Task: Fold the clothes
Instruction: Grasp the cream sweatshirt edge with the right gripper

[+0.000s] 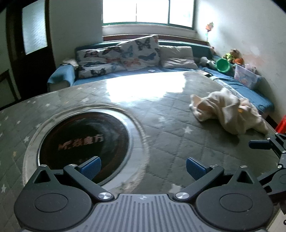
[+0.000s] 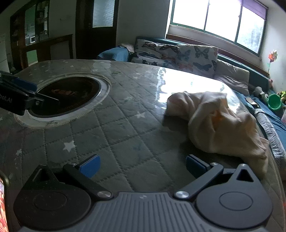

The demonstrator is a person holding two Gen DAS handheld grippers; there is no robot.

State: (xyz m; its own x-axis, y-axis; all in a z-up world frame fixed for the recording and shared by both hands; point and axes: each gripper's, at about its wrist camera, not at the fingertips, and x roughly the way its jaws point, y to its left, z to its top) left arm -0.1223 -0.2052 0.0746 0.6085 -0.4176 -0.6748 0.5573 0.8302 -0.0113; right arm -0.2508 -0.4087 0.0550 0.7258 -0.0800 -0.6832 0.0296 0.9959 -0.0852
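One cream garment [image 2: 218, 123] lies crumpled in a heap on the worktop [image 2: 125, 135], at the right of the right wrist view and in the middle right of the left wrist view [image 1: 230, 110], near the worktop's far right edge. Neither tool touches it. The right tool [image 2: 142, 166], at the bottom of its own frame, has its blue-padded fingers spread wide apart over bare quilting, just short of the heap; the left tool [image 1: 143, 167] is likewise spread apart with nothing between its fingers, low over the worktop beside a round black inset [image 1: 84, 142]. The left view alone shows faint lettering on that inset and a clear plastic box [image 1: 246, 76] at the right; the right view alone shows a dark cabinet [image 2: 37, 35] at upper left. The worktop wears a grey-green quilted cover with pale stars under a glossy sheet reflecting the window [image 1: 148, 12]. Behind it runs a blue sofa [image 1: 60, 76] with butterfly cushions [image 1: 139, 51], and a green cup [image 1: 223, 65] among toys.
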